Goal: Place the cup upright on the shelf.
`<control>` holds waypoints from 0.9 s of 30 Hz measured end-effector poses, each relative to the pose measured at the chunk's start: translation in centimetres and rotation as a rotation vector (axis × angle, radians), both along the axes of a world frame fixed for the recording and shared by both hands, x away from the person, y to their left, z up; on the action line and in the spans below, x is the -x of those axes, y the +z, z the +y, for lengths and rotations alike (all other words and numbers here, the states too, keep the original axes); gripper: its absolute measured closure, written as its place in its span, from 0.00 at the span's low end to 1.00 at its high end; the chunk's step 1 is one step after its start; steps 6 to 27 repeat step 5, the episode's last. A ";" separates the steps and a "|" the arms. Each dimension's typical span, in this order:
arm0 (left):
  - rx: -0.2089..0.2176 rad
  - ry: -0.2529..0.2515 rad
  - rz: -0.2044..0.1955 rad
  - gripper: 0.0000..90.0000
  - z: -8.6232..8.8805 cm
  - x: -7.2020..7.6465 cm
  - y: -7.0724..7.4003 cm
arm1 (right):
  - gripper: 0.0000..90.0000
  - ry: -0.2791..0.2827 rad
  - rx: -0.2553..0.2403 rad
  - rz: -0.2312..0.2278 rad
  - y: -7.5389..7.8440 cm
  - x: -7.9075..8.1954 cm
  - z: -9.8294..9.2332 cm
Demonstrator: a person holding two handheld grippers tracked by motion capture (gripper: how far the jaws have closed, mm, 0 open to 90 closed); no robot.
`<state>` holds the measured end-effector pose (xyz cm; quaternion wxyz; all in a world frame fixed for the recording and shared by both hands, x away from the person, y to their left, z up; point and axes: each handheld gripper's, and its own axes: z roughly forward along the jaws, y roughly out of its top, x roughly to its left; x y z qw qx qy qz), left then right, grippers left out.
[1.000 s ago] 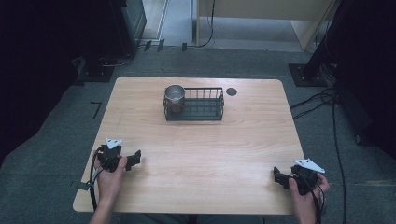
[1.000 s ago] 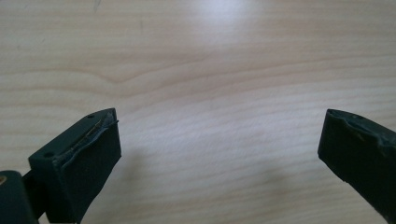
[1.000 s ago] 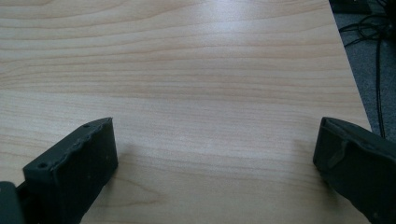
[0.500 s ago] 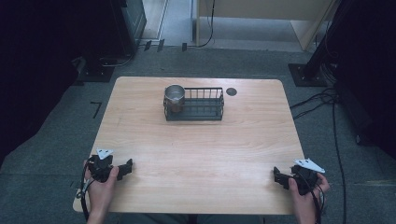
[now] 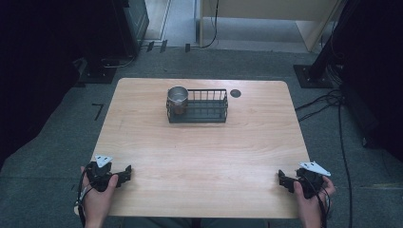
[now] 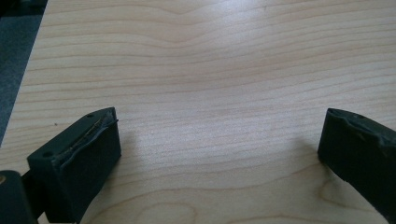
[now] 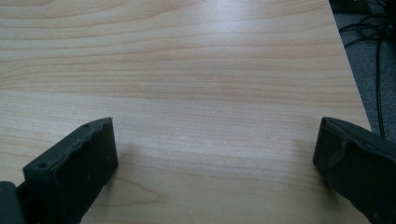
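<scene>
forearms: both being cut off by the high view's bottom edge
metal cup [image 5: 178, 98]: lower part sitting hidden behind wire rack [image 5: 202, 107] bars
dark disc [image 5: 235, 93] on bench [image 5: 199, 152]: staying too small to identify

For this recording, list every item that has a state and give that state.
Metal cup: upright, standing in the left end of the rack.
Wire rack: upright on the table, otherwise empty.
Left hand-held gripper: open, holding nothing.
Right hand-held gripper: open, holding nothing.

Wooden table [image 5: 204, 156] carrying a wire basket [image 5: 202, 108]
</scene>
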<state>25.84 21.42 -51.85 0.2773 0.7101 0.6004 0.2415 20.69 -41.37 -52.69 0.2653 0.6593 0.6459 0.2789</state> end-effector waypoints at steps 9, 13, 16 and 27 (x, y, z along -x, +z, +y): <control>0.000 0.021 -0.001 0.00 -0.2 -0.1 0.0 | 0.00 0.000 0.000 0.001 0.0 0.0 0.0; 0.000 0.021 -0.001 0.00 -0.2 -0.1 0.0 | 0.00 0.000 0.000 0.001 0.0 0.0 0.0; 0.000 0.021 -0.001 0.00 -0.2 -0.1 0.0 | 0.00 0.000 0.000 0.001 0.0 0.0 0.0; 0.000 0.021 -0.001 0.00 -0.2 -0.1 0.0 | 0.00 0.000 0.000 0.001 0.0 0.0 0.0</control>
